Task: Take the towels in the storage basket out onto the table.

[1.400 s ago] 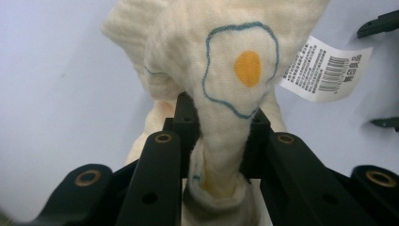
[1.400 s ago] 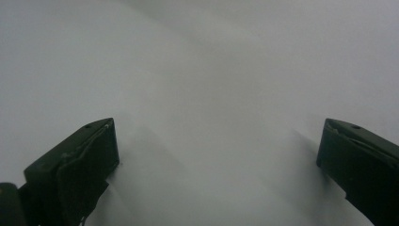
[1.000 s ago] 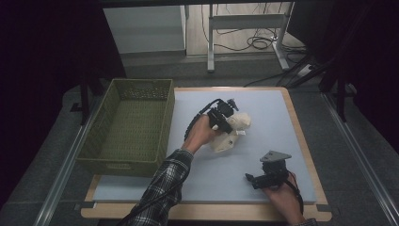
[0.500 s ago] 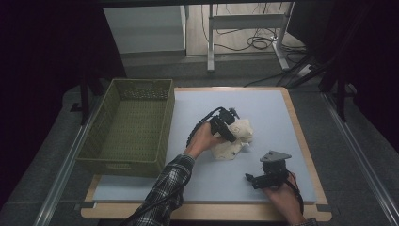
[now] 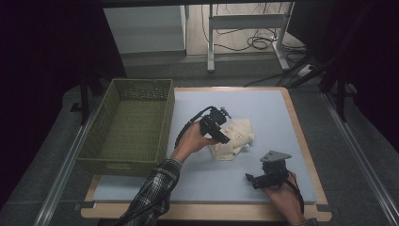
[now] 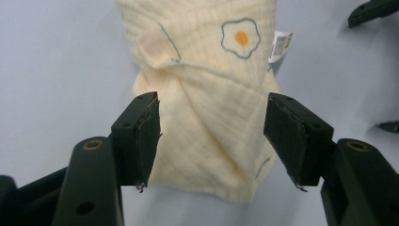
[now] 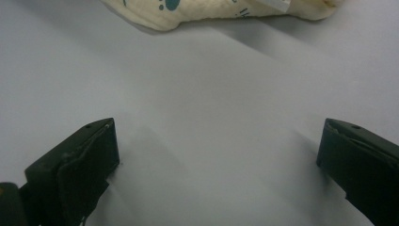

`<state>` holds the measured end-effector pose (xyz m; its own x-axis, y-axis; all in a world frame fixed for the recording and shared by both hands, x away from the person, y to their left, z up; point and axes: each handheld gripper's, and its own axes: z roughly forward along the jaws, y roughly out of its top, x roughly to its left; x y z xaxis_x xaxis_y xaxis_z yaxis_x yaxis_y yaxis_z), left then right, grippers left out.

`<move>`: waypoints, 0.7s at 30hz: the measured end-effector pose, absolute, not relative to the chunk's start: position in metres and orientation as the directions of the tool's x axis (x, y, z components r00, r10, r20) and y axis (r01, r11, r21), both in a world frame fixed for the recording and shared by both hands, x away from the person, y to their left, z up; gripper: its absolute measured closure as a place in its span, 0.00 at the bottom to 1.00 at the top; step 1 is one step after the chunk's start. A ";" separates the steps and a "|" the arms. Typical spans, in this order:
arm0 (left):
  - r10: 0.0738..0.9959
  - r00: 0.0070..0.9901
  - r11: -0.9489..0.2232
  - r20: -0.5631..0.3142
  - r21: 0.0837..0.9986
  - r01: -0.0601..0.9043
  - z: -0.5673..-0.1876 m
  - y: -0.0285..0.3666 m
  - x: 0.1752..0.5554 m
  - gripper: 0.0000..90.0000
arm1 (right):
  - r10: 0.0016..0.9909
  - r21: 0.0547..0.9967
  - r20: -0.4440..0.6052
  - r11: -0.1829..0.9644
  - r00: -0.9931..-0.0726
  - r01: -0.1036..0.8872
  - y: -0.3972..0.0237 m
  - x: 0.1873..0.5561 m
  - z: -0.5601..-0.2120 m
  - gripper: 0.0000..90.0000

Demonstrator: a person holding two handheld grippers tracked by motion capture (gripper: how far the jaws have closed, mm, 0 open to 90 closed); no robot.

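The cream-yellow crinkled muslin cloth [image 6: 207,99], printed with small fried-egg outlines, lies in a loosely bundled heap on the pale blue-grey table mat [image 5: 263,108], near its middle and well apart from the olive-green woven plastic basket [image 5: 129,129] at the mat's left edge.

Handling, as I judge it: soft, light, limp. It will sag and unfold if lifted by one corner, and thin layers may slip out of a shallow pinch. Best purchase looks to be the thick folded ridge running down the middle of the bundle, several layers taken together.

My left gripper [image 6: 211,136] is over the near end of the cloth. Its jaws have just been opening and now stand apart, one either side of the folded ridge; the pads do not press on the fabric, so nothing is held.

My right gripper [image 7: 214,155] rests low over bare mat near the front edge, jaws spread wide, empty; the cloth's edge lies farther off ahead of it.

Writing: a small white sewn-in care label [image 6: 280,44] sticks out at the cloth's side. It carries print like a barcode; too small to read. No brand legible.
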<state>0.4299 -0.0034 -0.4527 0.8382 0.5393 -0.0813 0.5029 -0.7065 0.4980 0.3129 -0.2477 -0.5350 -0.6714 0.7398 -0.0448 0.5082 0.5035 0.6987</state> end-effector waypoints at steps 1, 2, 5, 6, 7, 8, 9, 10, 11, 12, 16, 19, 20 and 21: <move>0.537 0.839 -0.707 -0.084 0.498 0.502 -0.454 -0.001 0.428 0.42 | 0.740 0.699 -0.045 0.504 -0.671 0.508 -0.248 0.313 -0.535 0.00; 0.537 0.839 -0.705 -0.085 0.501 0.502 -0.455 0.001 0.427 0.42 | 0.739 0.698 -0.044 0.503 -0.672 0.509 -0.248 0.313 -0.535 0.00; 0.537 0.839 -0.700 -0.089 0.508 0.502 -0.459 0.007 0.420 0.44 | 0.740 0.698 -0.040 0.502 -0.671 0.512 -0.248 0.313 -0.535 0.00; 0.536 0.839 -0.699 -0.089 0.510 0.501 -0.460 0.008 0.419 0.44 | 0.740 0.699 -0.039 0.501 -0.671 0.511 -0.248 0.313 -0.534 0.01; 0.537 0.839 -0.697 -0.087 0.516 0.499 -0.462 0.010 0.416 0.45 | 0.739 0.701 -0.040 0.501 -0.673 0.508 -0.248 0.313 -0.534 0.03; 0.532 0.843 -0.698 -0.081 0.521 0.491 -0.463 0.011 0.415 0.46 | 0.737 0.705 -0.040 0.500 -0.675 0.503 -0.249 0.313 -0.534 0.07; 0.533 0.843 -0.698 -0.074 0.524 0.488 -0.465 0.012 0.412 0.47 | 0.733 0.709 -0.039 0.499 -0.679 0.498 -0.251 0.313 -0.533 0.13; 0.535 0.843 -0.698 -0.065 0.528 0.484 -0.467 0.012 0.411 0.49 | 0.732 0.712 -0.037 0.497 -0.680 0.496 -0.253 0.313 -0.531 0.20; 0.533 0.844 -0.699 -0.051 0.535 0.474 -0.469 0.013 0.409 0.52 | 0.731 0.712 -0.038 0.498 -0.682 0.494 -0.255 0.314 -0.530 0.24; 0.531 0.846 -0.699 -0.051 0.538 0.471 -0.471 0.013 0.408 0.54 | 0.730 0.709 -0.037 0.501 -0.683 0.496 -0.257 0.315 -0.528 0.29; 0.519 0.853 -0.688 -0.057 0.565 0.456 -0.477 0.012 0.405 0.57 | 0.700 0.710 0.021 0.492 -0.714 0.504 -0.256 0.319 -0.523 0.48; 0.507 0.860 -0.687 -0.058 0.576 0.444 -0.481 0.010 0.404 0.54 | 0.666 0.708 0.030 0.512 -0.745 0.486 -0.246 0.323 -0.519 0.56; 0.506 0.861 -0.684 -0.057 0.581 0.441 -0.482 0.008 0.404 0.53 | 0.657 0.709 0.038 0.513 -0.753 0.484 -0.243 0.325 -0.518 0.59; 0.507 0.860 -0.686 -0.052 0.579 0.439 -0.483 0.007 0.404 0.51 | 0.651 0.710 0.043 0.513 -0.758 0.482 -0.240 0.328 -0.517 0.60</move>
<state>0.4044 0.0066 -0.4833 0.8603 0.5072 -0.0516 0.4395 -0.6864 0.5794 0.3278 -0.2401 -0.5166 -0.7577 0.6512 0.0431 0.4816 0.5133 0.7103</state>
